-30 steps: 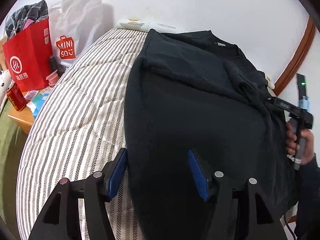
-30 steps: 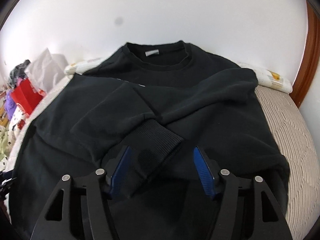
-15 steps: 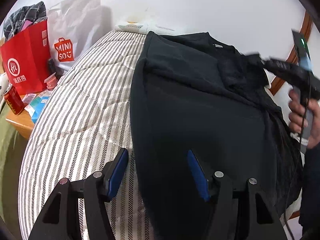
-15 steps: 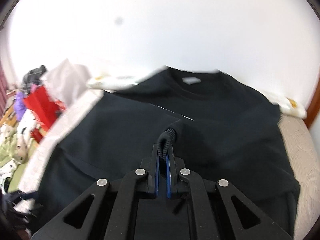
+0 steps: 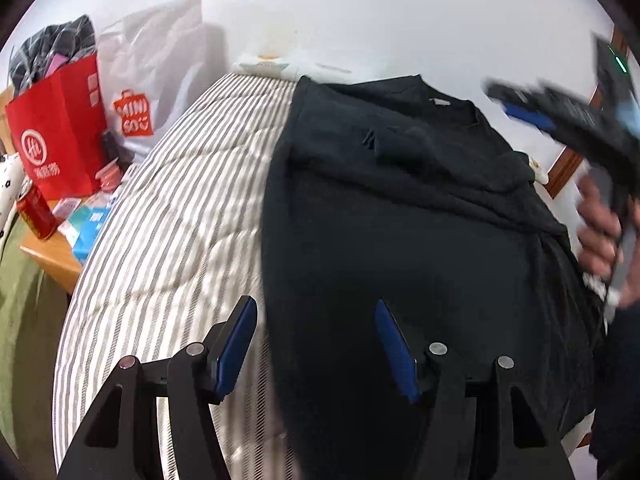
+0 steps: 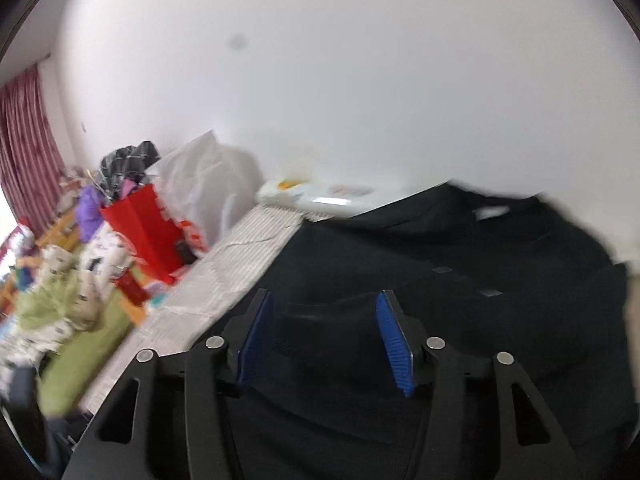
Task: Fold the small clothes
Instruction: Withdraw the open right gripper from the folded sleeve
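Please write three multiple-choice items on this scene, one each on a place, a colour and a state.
1. Where does the black sweater lie?
A. on the striped bed
B. in the red bag
C. on the floor

2. What colour are the pads on the left gripper?
A. green
B. blue
C. white

3. What state is the right gripper in?
A. shut on a sleeve
B. shut on nothing
C. open

Answers:
1. A, as the sweater is spread flat over the striped cover, beside the red bag, not in it.
2. B, as both fingers carry blue pads.
3. C, as its fingers stand wide apart above the sweater, with nothing gripped between them.
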Action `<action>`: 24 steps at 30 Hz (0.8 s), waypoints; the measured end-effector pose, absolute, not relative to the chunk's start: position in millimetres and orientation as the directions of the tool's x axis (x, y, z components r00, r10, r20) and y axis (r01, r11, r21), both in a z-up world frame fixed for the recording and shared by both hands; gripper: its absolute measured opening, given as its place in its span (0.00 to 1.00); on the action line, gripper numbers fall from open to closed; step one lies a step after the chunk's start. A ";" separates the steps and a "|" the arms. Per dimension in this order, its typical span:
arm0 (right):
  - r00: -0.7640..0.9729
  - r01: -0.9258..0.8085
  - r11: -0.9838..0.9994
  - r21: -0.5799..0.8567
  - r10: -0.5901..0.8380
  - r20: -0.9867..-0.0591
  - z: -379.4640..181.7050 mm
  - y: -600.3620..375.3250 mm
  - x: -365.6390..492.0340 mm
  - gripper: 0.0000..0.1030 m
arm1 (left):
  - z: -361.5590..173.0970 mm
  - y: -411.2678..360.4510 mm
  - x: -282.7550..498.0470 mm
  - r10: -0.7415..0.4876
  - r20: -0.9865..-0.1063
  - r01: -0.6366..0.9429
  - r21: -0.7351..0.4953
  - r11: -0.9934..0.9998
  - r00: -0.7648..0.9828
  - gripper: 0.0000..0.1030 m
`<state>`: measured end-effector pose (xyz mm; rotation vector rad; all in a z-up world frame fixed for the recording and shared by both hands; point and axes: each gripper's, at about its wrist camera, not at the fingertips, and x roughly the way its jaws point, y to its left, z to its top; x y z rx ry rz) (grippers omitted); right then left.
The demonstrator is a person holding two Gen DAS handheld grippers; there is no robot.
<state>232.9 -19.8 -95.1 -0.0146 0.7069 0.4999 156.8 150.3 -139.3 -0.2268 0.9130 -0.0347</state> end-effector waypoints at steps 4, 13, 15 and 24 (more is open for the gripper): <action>0.655 -0.393 0.908 0.143 0.386 -0.650 -100.1 -73.9 217.2 0.52 | -127.9 137.6 174.3 -0.133 -0.764 -0.055 -0.215 0.975 0.631 0.58; 0.649 -0.262 0.964 0.034 0.202 -0.733 -129.1 -166.1 194.9 0.52 | -104.3 122.9 229.4 -0.152 -0.734 -0.039 -0.237 0.971 0.662 0.58; 0.673 -0.239 0.971 -0.013 0.156 -0.723 -130.5 -179.8 190.3 0.52 | -101.8 119.9 242.5 -0.155 -0.732 -0.032 -0.235 0.971 0.663 0.58; 0.693 -0.111 0.994 0.008 0.083 -0.716 -145.4 -225.8 195.2 0.52 | -107.4 113.4 300.4 -0.176 -0.730 -0.029 -0.259 0.965 0.660 0.57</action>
